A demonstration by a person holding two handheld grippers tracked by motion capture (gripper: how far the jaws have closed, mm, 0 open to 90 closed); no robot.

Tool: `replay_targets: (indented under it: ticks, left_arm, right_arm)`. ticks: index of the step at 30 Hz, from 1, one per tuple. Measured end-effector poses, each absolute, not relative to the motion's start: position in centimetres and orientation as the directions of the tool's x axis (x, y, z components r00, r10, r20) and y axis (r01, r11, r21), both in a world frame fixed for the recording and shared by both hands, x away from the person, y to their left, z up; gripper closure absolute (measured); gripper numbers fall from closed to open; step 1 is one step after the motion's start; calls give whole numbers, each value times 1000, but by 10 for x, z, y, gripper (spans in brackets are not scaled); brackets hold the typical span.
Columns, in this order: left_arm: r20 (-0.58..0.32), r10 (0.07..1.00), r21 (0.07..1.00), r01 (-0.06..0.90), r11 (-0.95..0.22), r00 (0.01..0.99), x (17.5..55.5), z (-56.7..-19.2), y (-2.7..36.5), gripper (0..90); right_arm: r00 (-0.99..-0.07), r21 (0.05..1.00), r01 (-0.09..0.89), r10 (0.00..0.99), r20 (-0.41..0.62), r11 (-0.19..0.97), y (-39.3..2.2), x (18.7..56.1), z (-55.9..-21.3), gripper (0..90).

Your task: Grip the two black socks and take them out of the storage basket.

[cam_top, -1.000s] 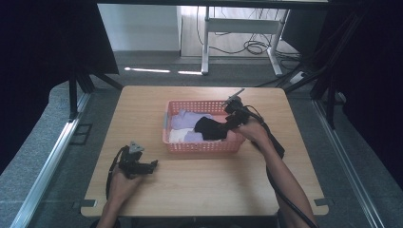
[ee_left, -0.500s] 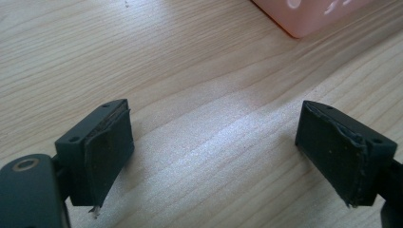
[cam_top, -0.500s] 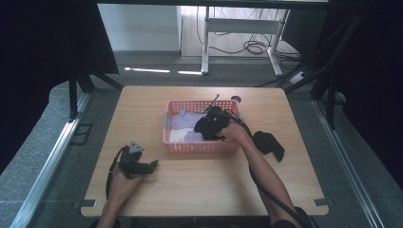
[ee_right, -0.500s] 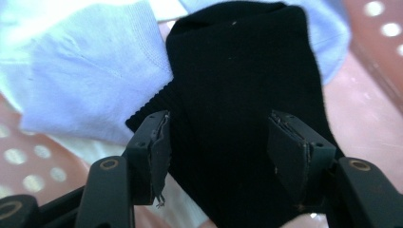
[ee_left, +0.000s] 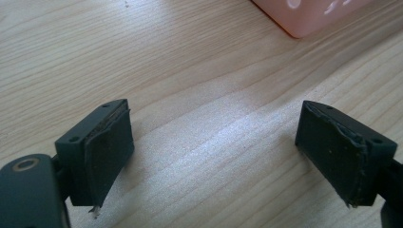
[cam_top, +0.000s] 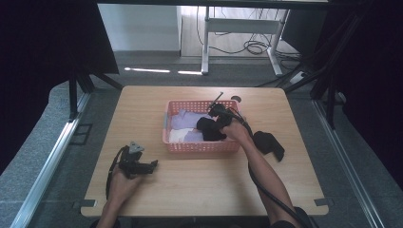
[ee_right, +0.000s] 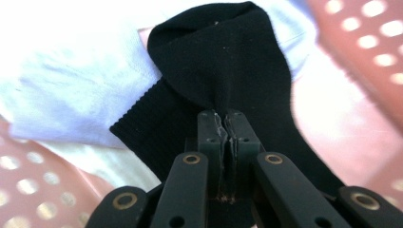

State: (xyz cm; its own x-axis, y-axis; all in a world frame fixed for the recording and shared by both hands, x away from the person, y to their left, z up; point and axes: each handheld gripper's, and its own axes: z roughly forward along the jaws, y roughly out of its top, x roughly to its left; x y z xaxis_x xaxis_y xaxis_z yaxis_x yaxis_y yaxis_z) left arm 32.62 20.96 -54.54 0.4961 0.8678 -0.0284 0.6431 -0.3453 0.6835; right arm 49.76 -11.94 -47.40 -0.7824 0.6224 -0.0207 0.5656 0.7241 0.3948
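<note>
Resting my left gripper (cam_top: 153,165) on the bare table (cam_top: 199,190) near its front left edge, I keep the jaws wide apart with nothing but wood grain between them; a corner of the pink basket (ee_left: 309,19) sits well beyond them. To the right, that basket holds pale socks (cam_top: 183,119), white and lilac, with a black sock (ee_right: 223,61) lying over them. My right gripper (ee_right: 226,118) has just been closing and now pinches a fold of this black sock, jaws pressed together on the cloth. Farther right, another black sock (cam_top: 269,144) lies on the table just outside the basket, beside my right forearm
</note>
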Motion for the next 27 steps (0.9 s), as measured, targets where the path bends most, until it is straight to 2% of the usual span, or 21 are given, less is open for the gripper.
replay_targets:
  ticks: [18, 27]
  left_arm:
    - [-30, 869, 685, 643, -343, 495, 326, -546, 209, 120]
    - [-29, 869, 687, 642, -341, 493, 326, -546, 209, 120]
  right_arm:
    - [-776, 535, 520, 630, -30, 666, -138, 485, -402, 861]
    - [-772, 565, 510, 635, -32, 649, -142, 483, -374, 859]
